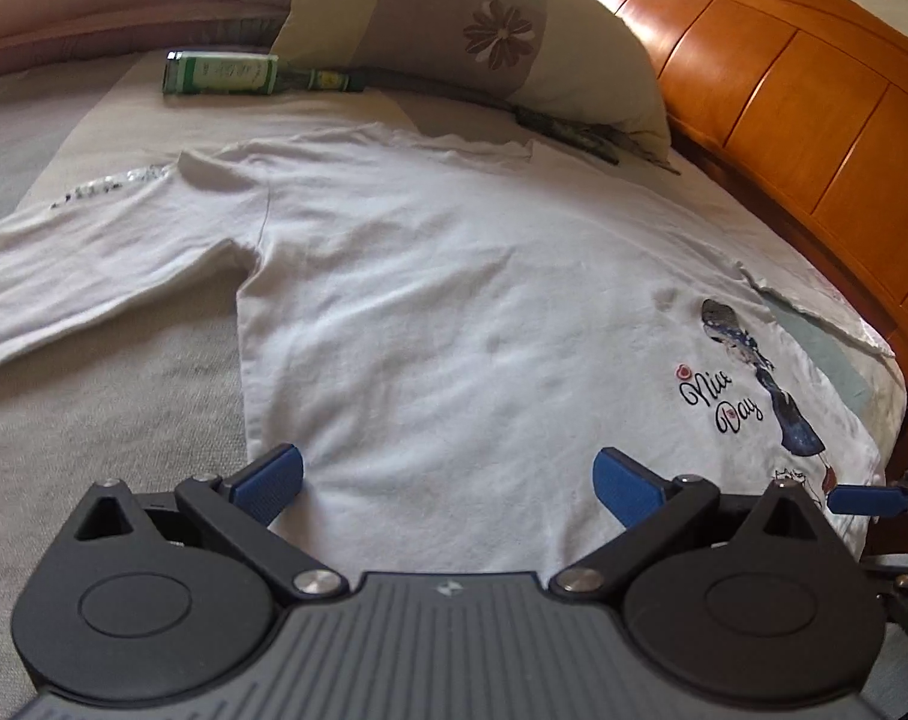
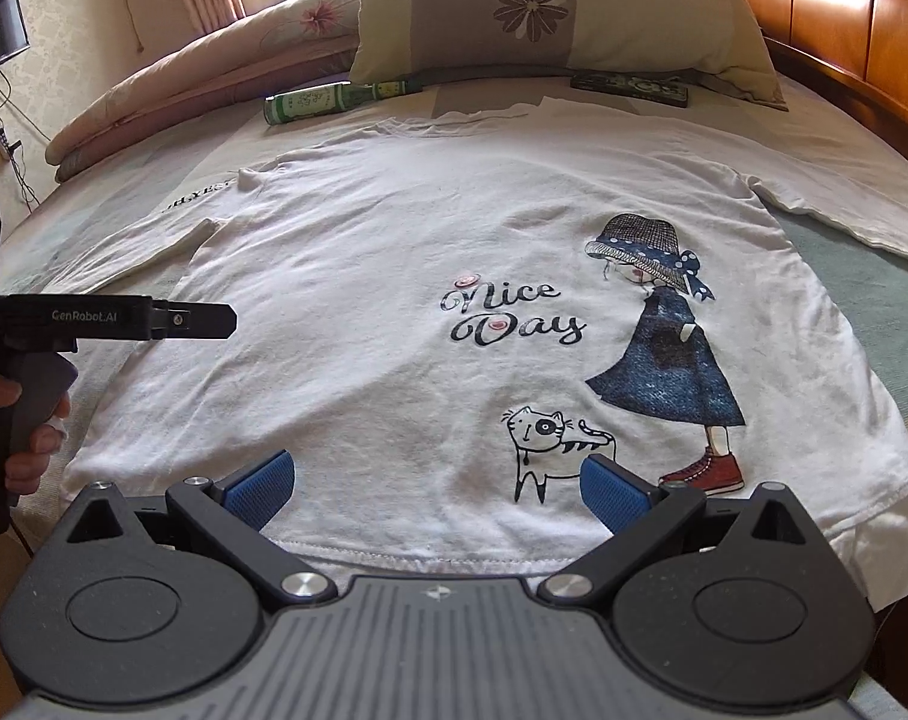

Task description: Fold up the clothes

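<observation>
Left gripper (image 1: 447,483) spread wide over the hem, right gripper (image 2: 435,486) likewise spread, pinching nothing. White shirt (image 2: 393,252) flat and print-up on the bed (image 1: 93,420), long sleeves out to both sides. Fits either the laying-out stage or an unfolded end; no fold showing.
</observation>
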The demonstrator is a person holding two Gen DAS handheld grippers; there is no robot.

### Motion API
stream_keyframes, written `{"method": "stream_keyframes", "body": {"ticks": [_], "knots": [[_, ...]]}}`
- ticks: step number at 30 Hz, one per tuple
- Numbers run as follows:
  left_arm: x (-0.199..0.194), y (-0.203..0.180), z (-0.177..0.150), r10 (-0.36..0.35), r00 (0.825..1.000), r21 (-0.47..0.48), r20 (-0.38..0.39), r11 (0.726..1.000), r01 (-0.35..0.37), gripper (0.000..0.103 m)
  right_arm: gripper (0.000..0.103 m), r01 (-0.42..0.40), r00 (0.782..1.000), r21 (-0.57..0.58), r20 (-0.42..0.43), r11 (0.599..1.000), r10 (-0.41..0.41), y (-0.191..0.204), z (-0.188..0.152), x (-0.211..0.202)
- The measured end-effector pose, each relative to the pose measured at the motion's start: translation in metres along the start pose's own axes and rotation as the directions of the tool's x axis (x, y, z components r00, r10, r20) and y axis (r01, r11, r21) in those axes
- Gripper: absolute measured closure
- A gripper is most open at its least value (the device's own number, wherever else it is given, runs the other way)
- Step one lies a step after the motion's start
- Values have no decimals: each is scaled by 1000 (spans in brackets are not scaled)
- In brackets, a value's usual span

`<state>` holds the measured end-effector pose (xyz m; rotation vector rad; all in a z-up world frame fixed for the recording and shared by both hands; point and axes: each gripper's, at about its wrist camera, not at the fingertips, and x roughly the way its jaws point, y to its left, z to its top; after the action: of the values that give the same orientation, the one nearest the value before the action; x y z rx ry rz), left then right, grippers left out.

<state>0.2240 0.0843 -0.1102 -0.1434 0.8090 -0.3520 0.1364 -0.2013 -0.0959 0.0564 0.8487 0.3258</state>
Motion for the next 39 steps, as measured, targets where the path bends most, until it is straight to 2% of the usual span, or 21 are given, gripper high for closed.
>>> {"method": "stream_keyframes", "body": {"ticks": [3, 6, 10, 13, 18, 23, 25, 27, 29, 37, 38, 39], "knots": [[-12, 5, 4, 19, 1000, -13, 9, 1000, -19, 1, 0, -5, 1000, 6, 16, 1000, 5, 0, 3, -3], [-28, 23, 15, 58, 996, -22, 64, 998, -56, 1, 0, -11, 999, 5, 30, 1000, 11, 0, 6, -5], [-40, 72, 50, 160, 978, -89, 137, 985, -149, 1, 0, -30, 999, 6, 39, 1000, 30, 1, 8, -9], [-42, 109, 50, 209, 966, -176, 155, 967, -181, 1, 0, -30, 998, 5, 48, 1000, 30, 2, 9, -10], [-46, 171, 44, 285, 944, -324, 167, 920, -220, 1, 0, -25, 998, 20, 58, 1000, 24, -2, 11, -11], [-49, 233, 37, 360, 918, -466, 167, 849, -248, 1, 0, -4, 999, 35, 51, 999, 2, -9, 9, -9], [-67, 247, 28, 364, 911, -520, 193, 825, -219, 1, 0, -1, 999, 53, 43, 999, -1, -11, 10, -7], [-85, 259, 17, 387, 897, -585, 212, 786, -200, 1, 0, -10, 999, 66, 51, 998, 7, -11, 10, -6], [-96, 278, 8, 407, 894, -635, 187, 745, -207, 1, 0, -23, 998, 69, 54, 997, 19, -8, 12, -5], [-147, 290, -11, 483, 856, -700, 184, 676, -231, 1, 0, -56, 997, 61, 62, 997, 52, 5, 8, -2], [-149, 287, -12, 463, 865, -696, 192, 686, -213, 1, 0, -62, 997, 64, 58, 996, 58, 6, 7, -1], [-147, 282, -13, 426, 882, -684, 202, 706, -184, 1, 0, -64, 997, 63, 54, 996, 60, 8, 6, 1]]}}
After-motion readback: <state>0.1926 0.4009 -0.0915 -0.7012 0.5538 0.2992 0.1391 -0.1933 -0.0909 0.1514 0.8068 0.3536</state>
